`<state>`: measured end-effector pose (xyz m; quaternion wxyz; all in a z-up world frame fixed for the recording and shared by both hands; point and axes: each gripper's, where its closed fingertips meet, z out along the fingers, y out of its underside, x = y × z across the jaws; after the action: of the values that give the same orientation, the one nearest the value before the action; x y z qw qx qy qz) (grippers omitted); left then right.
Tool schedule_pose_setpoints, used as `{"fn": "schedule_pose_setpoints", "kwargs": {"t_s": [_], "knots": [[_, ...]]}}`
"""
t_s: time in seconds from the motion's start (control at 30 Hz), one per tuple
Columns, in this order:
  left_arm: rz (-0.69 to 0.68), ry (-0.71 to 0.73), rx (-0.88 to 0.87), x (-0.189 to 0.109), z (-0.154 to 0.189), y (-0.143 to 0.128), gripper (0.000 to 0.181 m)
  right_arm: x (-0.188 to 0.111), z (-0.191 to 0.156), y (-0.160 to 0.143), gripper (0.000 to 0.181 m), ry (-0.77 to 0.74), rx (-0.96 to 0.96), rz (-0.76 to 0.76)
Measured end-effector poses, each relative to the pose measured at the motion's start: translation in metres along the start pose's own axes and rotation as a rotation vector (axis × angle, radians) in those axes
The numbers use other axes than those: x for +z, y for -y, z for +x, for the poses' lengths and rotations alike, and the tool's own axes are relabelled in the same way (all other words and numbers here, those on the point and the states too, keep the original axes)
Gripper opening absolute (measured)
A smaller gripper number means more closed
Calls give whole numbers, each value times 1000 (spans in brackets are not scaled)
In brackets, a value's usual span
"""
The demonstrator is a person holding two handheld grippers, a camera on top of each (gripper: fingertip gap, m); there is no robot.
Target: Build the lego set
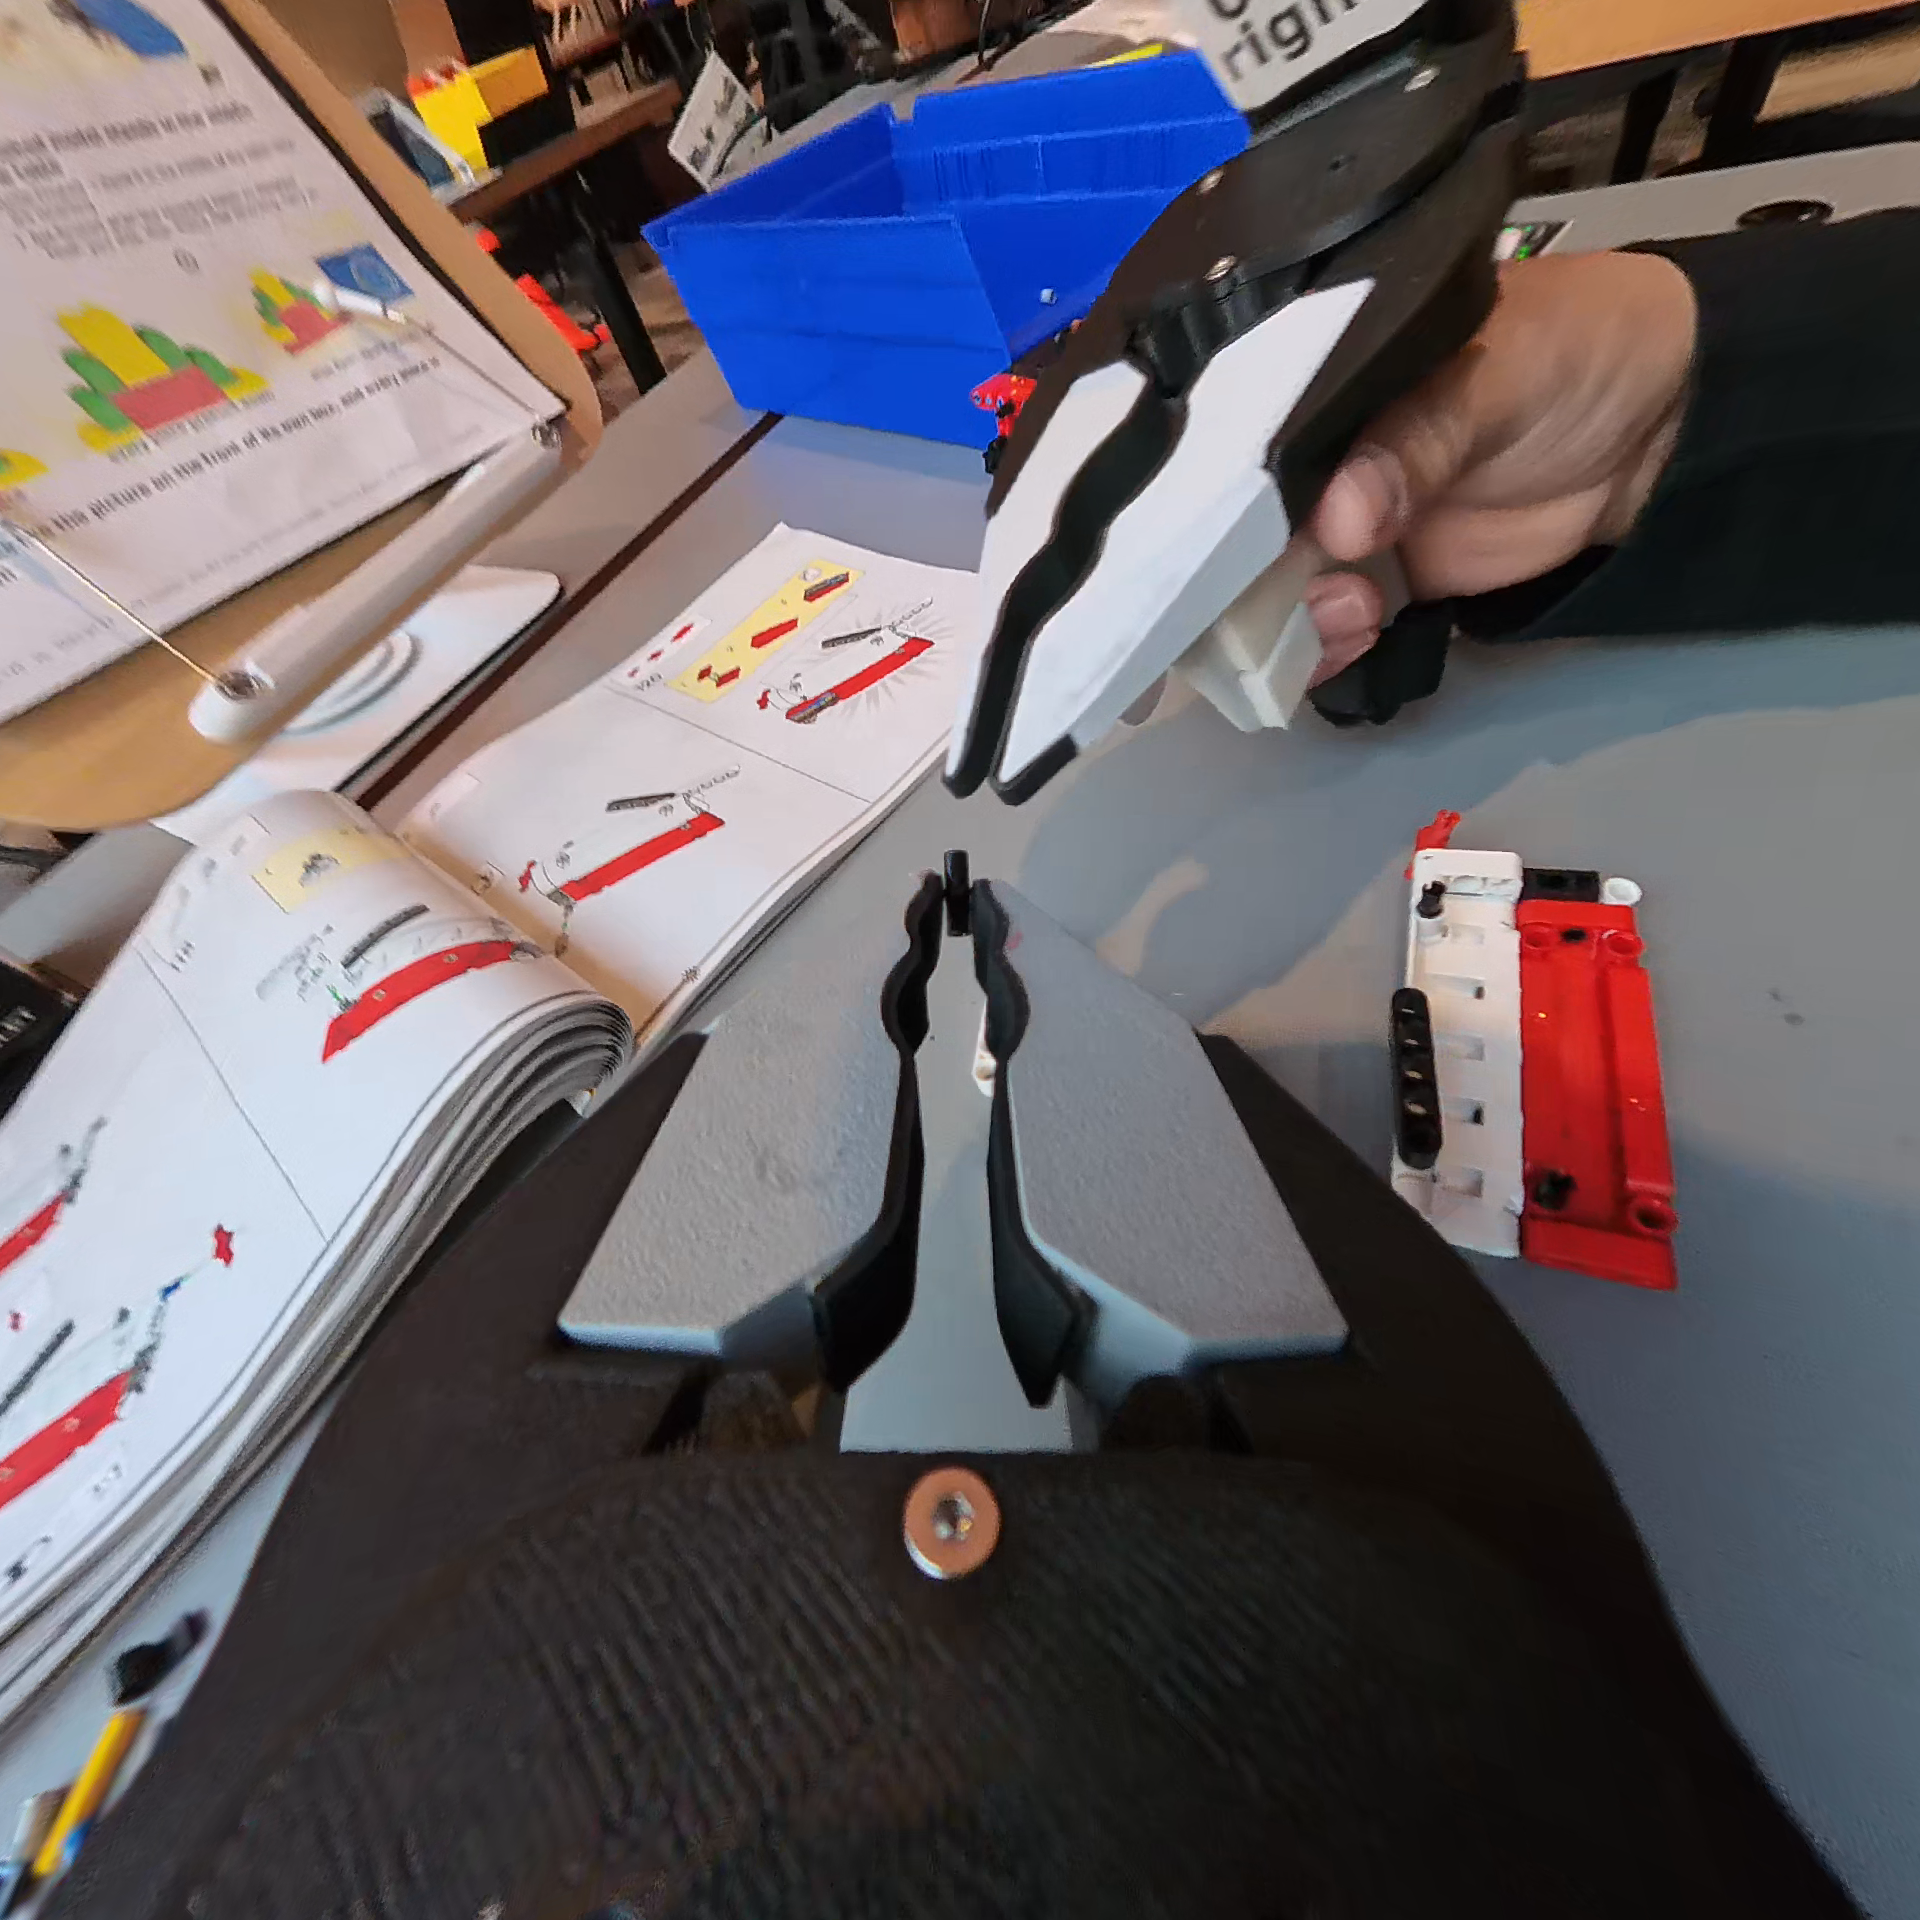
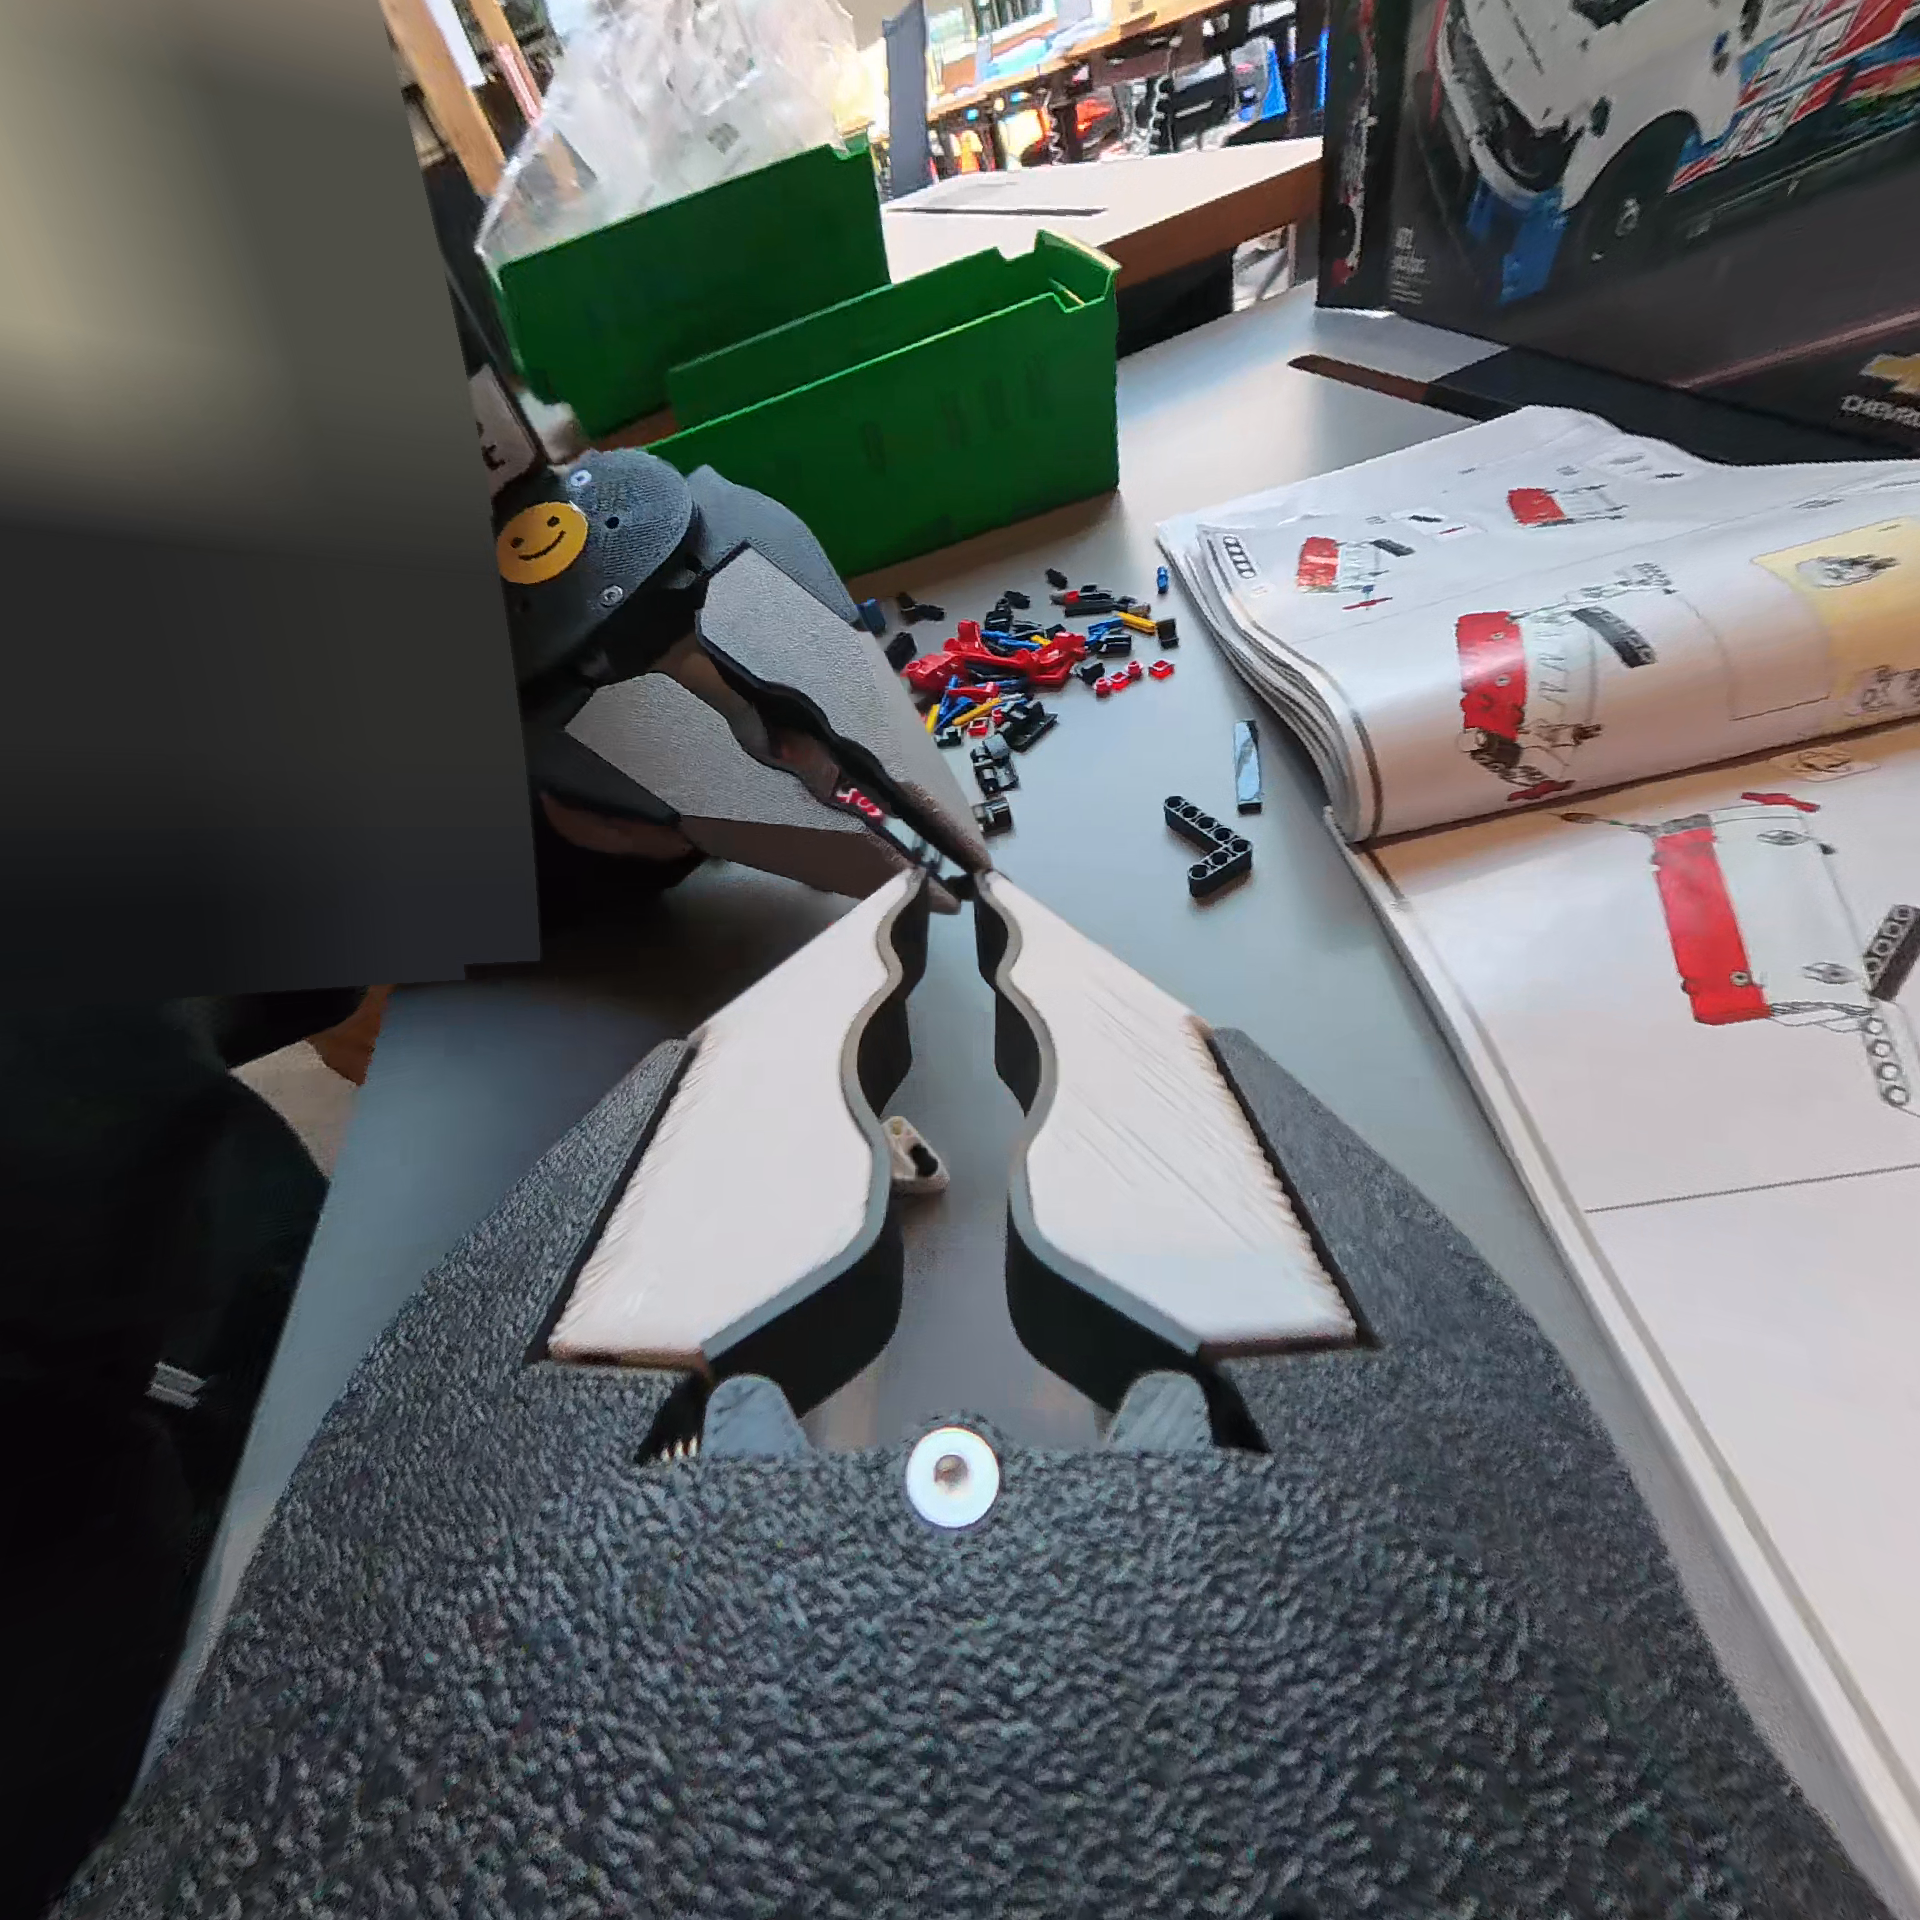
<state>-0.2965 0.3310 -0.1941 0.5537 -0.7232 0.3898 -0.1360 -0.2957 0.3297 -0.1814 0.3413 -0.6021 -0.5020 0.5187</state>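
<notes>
Left gripper [image 1: 958,902] pinches a small black pin [image 1: 955,891], upright at its tips. Right gripper [image 1: 982,781], nearly closed and empty, hovers just beyond. The red-and-white assembly [image 1: 1527,1060] lies rightward on the table [image 1: 1766,831], lengthwise away.

- A black pin [image 1: 955,891] is gripped by the grey-and-black left hand-held gripper [image 1: 957,899].
- A red-and-white assembly [image 1: 1536,1081] is seen at 3 o'clock.
- The surface [image 1: 1714,831] is grey.
- Green bins [image 2: 914,416] are seen at 12 o'clock.
</notes>
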Motion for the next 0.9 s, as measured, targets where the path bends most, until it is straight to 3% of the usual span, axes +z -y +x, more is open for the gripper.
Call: {"fn": "schedule_pose_setpoints", "kwargs": {"t_s": [0.33,0.53,0.8,0.9], "knots": [[14,37,219,-3,14,8,2,4,-9,-9,7,93,99,-30],[18,46,252,-3,17,9,2,2,-13,-11,4,132,117,-37],[-62,-18,-39,-2,7,-5,15,0,-2,-17,4,20,-21,-101],[-167,-127,-232,-5,21,-16,38,-8,5,-24,4,-60,-83,-172]]}}
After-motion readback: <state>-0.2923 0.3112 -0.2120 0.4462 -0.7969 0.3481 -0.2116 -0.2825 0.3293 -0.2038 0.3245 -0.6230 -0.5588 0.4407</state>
